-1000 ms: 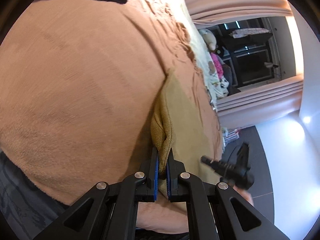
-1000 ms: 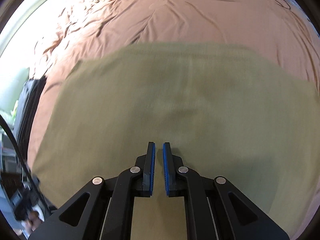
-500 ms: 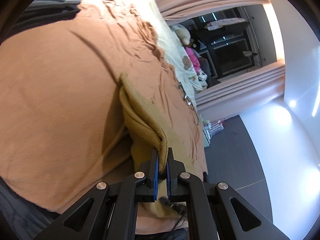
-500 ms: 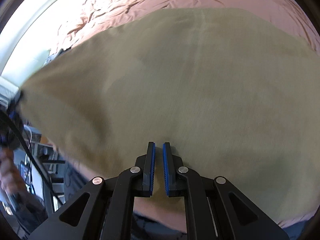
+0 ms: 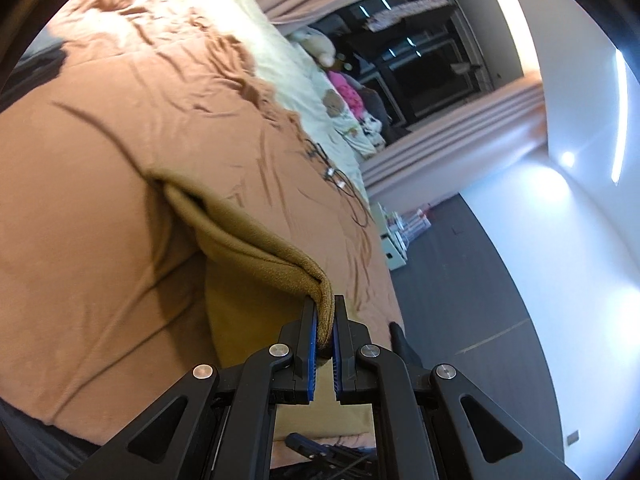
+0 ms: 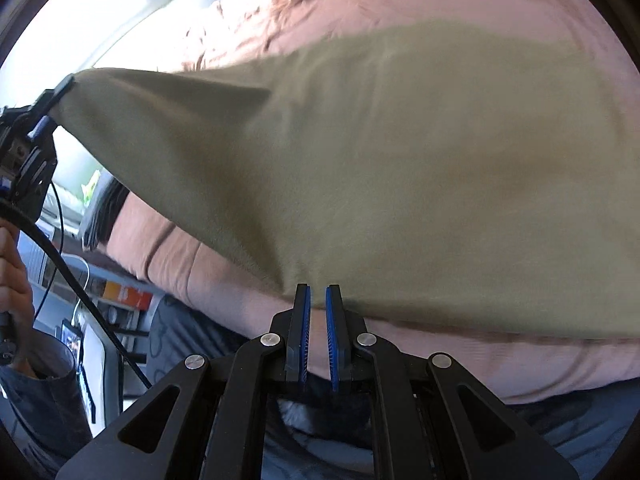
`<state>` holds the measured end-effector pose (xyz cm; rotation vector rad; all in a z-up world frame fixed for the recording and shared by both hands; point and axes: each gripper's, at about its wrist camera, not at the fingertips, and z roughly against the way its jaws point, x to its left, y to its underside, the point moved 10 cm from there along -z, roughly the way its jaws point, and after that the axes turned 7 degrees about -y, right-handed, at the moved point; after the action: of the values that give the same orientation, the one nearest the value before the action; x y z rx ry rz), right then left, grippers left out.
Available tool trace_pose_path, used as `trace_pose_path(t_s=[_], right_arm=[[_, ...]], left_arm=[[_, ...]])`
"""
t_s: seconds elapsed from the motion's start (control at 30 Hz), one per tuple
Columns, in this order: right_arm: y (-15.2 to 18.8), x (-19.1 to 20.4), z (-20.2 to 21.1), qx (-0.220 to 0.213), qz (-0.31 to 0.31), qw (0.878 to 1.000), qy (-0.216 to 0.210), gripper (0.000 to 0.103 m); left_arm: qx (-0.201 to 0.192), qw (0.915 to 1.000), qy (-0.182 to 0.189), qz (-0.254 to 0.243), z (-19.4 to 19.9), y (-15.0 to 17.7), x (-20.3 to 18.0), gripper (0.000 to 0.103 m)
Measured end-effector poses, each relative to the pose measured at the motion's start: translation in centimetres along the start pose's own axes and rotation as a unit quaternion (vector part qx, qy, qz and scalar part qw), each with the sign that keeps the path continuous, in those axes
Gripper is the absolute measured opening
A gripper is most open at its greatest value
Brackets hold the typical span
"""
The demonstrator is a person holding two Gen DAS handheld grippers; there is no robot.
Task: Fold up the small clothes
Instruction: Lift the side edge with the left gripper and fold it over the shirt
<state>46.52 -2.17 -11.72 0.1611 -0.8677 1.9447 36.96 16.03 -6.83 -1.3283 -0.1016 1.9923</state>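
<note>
Olive-tan cloth [image 5: 256, 240] is pinched at a bunched corner in our left claw [image 5: 325, 322], lifted off the bed. Our right claw [image 6: 316, 312] sits w/ fingers nearly together; whether they grip the cloth's near edge we can't tell. Rest of the cloth drapes across the brown bedspread [image 5: 100, 152]. Farther off: pale sheet [image 5: 280, 68], pink curtains [image 5: 460, 120], dark window.

A bunched corner of the tan cloth [image 5: 256, 248] is pinched between the blue pads of the left gripper [image 5: 325, 320]. The rest is draped down onto the brown bedspread [image 5: 100, 184], near its edge.
</note>
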Motion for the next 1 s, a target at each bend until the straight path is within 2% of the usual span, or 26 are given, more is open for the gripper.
trace_pose_path(t_s=[0.13, 0.2, 0.23, 0.27, 0.3, 0.33, 0.53, 0.7, 1.0], right_arm=[[-0.5, -1.5, 2.9, -0.028, -0.010, 0.999, 0.016, 0.005], [-0.6, -2.5, 4.7, -0.044, -0.015, 0.999, 0.024, 0.011], [-0.4, -2.4, 5.1, -0.050, -0.016, 0.998, 0.023, 0.030], [-0.4, -2.8, 6.0, -0.060, -0.018, 0.998, 0.021, 0.060], [-0.3, -3.0, 7.0, -0.074, -0.020, 0.997, 0.022, 0.070], [0.7, -2.7, 7.8, -0.084, -0.020, 0.996, 0.023, 0.074], [2.8, -3.8, 9.7, -0.110, -0.028, 0.993, 0.020, 0.074], [4.9, -6.3, 10.9, -0.122, -0.063, 0.990, 0.018, 0.074], [7.6, -9.7, 14.2, -0.135, -0.102, 0.985, 0.021, 0.074]], left_arm=[[0.013, 0.9997, 0.010, -0.020, -1.3, 0.4, -2.8, 0.006], [0.021, 0.9991, 0.016, -0.032, -2.2, 0.6, -4.4, 0.006], [0.024, 0.9989, 0.017, -0.038, -2.5, 0.8, -5.0, 0.006], [0.028, 0.9984, 0.019, -0.044, -2.9, 0.9, -5.7, 0.006], [0.033, 0.9979, 0.021, -0.052, -3.5, 1.1, -6.6, 0.006], [0.036, 0.9974, 0.022, -0.057, -3.9, 1.3, -7.1, 0.006], [0.067, 0.9933, 0.030, -0.089, -6.6, 3.8, -10.7, 0.006], [0.104, 0.9870, 0.032, -0.118, -10.0, 7.0, -13.3, 0.006], [0.164, 0.9753, 0.022, -0.146, -15.9, 12.4, -14.9, 0.006]])
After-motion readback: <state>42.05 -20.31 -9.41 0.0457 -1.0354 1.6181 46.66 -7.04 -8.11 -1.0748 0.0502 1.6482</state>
